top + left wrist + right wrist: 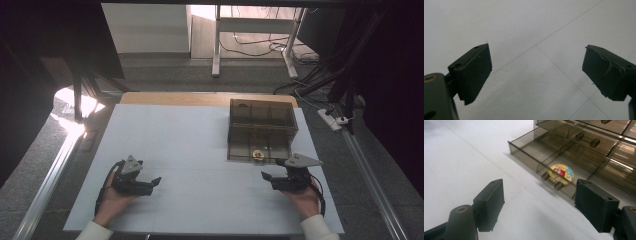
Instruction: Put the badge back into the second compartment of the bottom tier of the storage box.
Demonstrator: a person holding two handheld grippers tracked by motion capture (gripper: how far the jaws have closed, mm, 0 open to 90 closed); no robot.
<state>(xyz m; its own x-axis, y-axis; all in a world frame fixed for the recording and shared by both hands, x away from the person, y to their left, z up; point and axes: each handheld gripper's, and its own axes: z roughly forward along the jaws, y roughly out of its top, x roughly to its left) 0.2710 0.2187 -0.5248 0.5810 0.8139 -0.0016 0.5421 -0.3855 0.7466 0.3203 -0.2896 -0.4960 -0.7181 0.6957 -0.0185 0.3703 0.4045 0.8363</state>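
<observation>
Both tools resting agape on white worktop point(190, 150): left tool point(150, 184) empty; right tool point(267, 179) sitting near pulled-out smoky drawer point(534, 157) holding colourful round badge point(562, 172), likely readying reach.

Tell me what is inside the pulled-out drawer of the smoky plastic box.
The open drawer holds one round, colourful cartoon disc in a divided compartment near its front handle; the other compartments look empty. The handle covers the disc's near edge. The right claw hovers open nearby.
</observation>
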